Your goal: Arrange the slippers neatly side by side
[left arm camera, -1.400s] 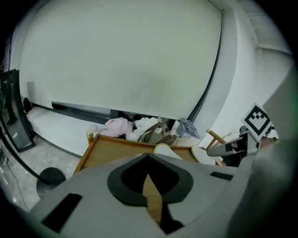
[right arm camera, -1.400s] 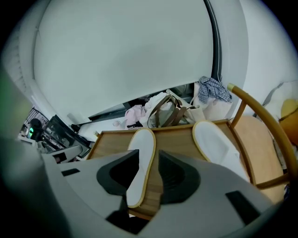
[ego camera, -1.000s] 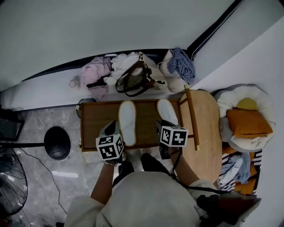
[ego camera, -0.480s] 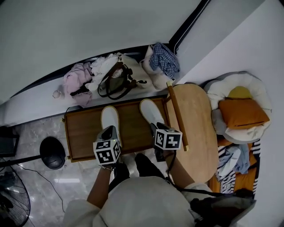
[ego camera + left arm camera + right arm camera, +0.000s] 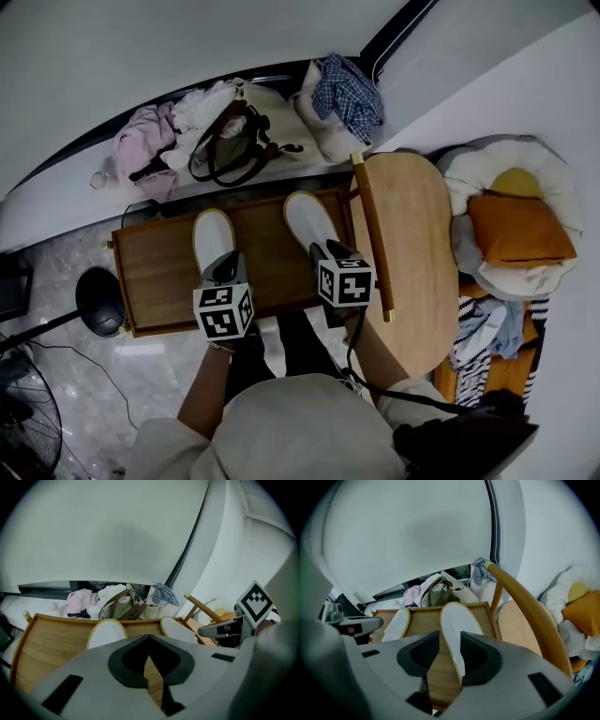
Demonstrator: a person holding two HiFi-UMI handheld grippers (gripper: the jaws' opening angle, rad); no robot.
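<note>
The two white slippers lie on a wooden tray (image 5: 155, 281) in the middle of the head view. One slipper (image 5: 214, 239) sits centre-left, pointing nearly straight up the frame. The other slipper (image 5: 309, 222) is to its right and a little higher, slanted with its toe leaning to the upper left. A bare strip of wood separates them, so they are not yet a neat pair.

The right gripper (image 5: 450, 638) hangs over the heel end of the slanted slipper. Its jaws have just been opening and stand apart, with the slipper's left edge showing in the gap but not pinched. The left gripper (image 5: 149, 637) is over the lower part of the other slipper, its jaws closed tip to tip on nothing.

This looks like the reach for the slanted slipper. The next move probably calls for lowering the parted jaws over its edge, clamping, then swinging it parallel and close to its mate.

A chair's wooden rail (image 5: 372, 239) runs just beside the tray's right edge and crowds the right hand. The tray's raised rim limits sliding. Bags and clothes (image 5: 225, 131) are heaped above the tray, clear of the work, and an orange cushion (image 5: 520, 230) lies at the far right.
</note>
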